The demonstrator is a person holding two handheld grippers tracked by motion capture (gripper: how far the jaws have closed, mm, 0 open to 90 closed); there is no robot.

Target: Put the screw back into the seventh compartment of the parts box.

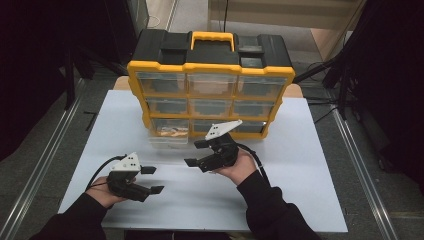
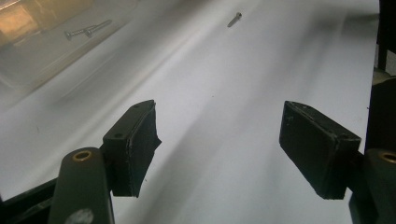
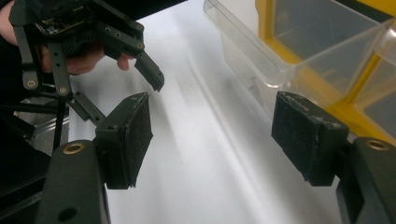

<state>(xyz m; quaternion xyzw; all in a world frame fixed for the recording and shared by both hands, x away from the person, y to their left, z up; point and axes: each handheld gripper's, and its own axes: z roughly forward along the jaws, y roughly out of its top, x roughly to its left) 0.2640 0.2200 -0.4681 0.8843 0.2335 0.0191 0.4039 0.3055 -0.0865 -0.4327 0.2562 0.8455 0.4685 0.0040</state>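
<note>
A yellow and black organizer case (image 1: 210, 65) stands upright at the back of the white table (image 1: 300, 190), showing rows of clear drawers. Its bottom-left clear drawer (image 1: 170, 136) is pulled out; in the left gripper view this drawer (image 2: 42, 51) holds a couple of screws (image 2: 86, 31). One loose screw (image 2: 235, 19) lies on the table beyond it. My left gripper (image 1: 153, 180) is open and empty, low over the table's front left. My right gripper (image 1: 195, 153) is open and empty too, just in front of the drawer (image 3: 261, 46).
The case (image 3: 359, 88) takes up the table's back middle. In the right gripper view, a hand (image 3: 79, 63) holds the other gripper at the upper left. Dark stands and cables flank the table, and metal rails run along the floor on both sides.
</note>
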